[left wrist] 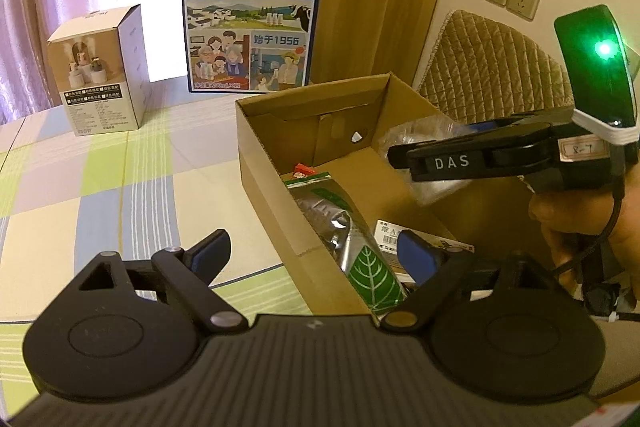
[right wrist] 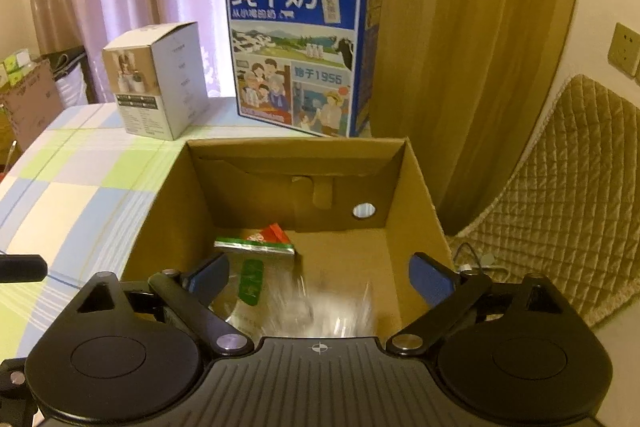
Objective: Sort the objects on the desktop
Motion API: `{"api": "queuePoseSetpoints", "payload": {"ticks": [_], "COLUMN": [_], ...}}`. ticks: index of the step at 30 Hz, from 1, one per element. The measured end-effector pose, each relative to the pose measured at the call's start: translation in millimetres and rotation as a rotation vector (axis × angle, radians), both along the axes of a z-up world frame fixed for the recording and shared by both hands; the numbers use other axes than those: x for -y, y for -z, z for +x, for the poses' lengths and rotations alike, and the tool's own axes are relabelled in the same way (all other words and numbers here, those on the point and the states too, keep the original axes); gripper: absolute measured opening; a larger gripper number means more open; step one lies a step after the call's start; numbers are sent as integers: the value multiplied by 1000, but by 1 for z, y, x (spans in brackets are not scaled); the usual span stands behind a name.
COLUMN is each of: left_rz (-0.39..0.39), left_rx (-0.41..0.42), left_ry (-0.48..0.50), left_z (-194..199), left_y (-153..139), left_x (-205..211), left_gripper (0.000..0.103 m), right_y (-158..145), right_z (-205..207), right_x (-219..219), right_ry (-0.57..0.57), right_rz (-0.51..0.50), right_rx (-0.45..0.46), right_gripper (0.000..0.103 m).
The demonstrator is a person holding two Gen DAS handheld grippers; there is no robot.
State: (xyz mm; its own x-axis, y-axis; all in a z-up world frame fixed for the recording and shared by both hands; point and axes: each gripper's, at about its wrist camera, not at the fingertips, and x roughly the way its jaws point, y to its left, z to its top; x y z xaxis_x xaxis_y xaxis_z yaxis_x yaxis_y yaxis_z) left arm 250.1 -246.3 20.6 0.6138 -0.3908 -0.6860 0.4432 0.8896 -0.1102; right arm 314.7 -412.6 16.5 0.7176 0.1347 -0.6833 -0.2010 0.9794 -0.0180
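My worry, reading from the left of the frames to the right, starts with the left gripper (left wrist: 316,251): it straddles the near-left wall of the cardboard box (left wrist: 256,163), one finger over the checked tablecloth (left wrist: 80,187) and the other over the inside. If I bring it down from here, that wall could catch between the fingers and shove the whole box sideways, I think. Its fingers are spread wide and hold nothing.

Further right, in the middle of the left view, a silver packet with a green leaf (left wrist: 352,247) lies along the box floor, with a white labelled packet (left wrist: 390,233) just beside it.

In the right wrist view the right gripper (right wrist: 318,277) hangs over the box's lower middle, fingers wide apart and empty. Below them lies a blurred clear plastic bag (right wrist: 320,307), apparently dropping or just settled; I cannot tell which. It could land crooked on the packet and ride up the wall. No pad touches it.
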Motion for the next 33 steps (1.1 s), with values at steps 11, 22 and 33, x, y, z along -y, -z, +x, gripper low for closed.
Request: {"api": "queuePoseSetpoints", "payload": {"ticks": [11, 22, 33], "left_rz": [-19, -51, -85], "left_rx": [-2, 21, 20], "left_ry": [-53, -126, -139], "left_z": [-8, -45, -99], "left_y": [0, -21, -41], "left_x": [-17, -33, -44], "left_gripper": [94, 102, 102], "right_y": [0, -29, -55], "right_z": [-19, -67, -129], "right_x": [-4, -13, -13], "right_ry": [1, 4, 34], "right_rz": [-3, -17, 1], "right_rx": [-23, -17, -10], "right_gripper": [99, 101, 101]}}
